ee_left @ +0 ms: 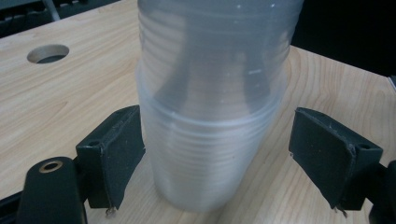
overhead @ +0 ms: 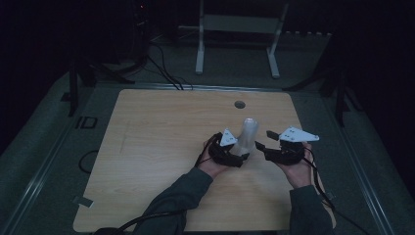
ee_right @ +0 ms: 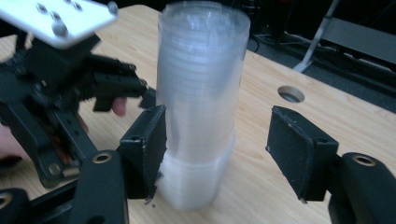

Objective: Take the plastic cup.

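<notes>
A tall stack of clear plastic cups stands upright on the wooden table, right of its middle. My left gripper reaches the base of the stack from the left. In the left gripper view the cups stand between the gripper's pads. The left pad lies at the cup wall and the right pad stands clear of it. My right gripper comes in from the right. In the right gripper view the stack sits between the wide-set jaws of that gripper, with a gap on the right.
A round cable hole lies in the table behind the cups. A white metal stand and black cables are on the dark floor beyond the far edge. The other hand's gripper shows close on the left of the right gripper view.
</notes>
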`<action>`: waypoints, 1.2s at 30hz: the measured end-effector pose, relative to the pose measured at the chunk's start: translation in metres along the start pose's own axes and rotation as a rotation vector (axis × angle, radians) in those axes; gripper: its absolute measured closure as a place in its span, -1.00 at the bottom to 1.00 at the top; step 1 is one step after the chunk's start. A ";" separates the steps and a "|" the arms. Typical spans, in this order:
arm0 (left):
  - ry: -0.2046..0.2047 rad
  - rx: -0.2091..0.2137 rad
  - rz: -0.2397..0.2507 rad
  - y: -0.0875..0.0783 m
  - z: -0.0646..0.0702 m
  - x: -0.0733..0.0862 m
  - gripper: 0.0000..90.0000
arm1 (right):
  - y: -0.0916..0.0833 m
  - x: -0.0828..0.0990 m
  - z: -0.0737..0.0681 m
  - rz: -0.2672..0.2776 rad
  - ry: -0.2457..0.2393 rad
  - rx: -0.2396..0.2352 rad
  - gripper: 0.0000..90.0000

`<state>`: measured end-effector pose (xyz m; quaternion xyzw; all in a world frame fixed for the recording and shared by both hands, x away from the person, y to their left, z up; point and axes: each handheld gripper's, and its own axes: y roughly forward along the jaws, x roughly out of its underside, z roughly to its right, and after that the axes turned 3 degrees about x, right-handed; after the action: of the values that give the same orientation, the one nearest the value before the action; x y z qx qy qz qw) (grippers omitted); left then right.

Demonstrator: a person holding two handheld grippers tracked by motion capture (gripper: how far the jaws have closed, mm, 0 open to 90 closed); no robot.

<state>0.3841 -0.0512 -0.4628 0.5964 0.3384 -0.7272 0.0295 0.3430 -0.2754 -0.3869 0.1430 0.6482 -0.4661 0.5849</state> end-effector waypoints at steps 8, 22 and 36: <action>-0.012 -0.005 0.021 0.004 -0.001 -0.002 -0.61 | 0.009 -0.016 -0.001 0.016 -0.014 -0.002 -0.28; -0.051 0.009 0.052 0.009 -0.004 0.000 -0.61 | 0.025 -0.025 -0.001 0.046 0.007 -0.021 -0.34; -0.056 0.015 0.059 0.008 -0.004 0.001 -0.58 | 0.047 -0.029 0.001 0.082 0.052 -0.075 -0.30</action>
<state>0.3906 -0.0547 -0.4673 0.5859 0.3142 -0.7449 0.0558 0.3859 -0.2406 -0.3817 0.1594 0.6738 -0.4131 0.5916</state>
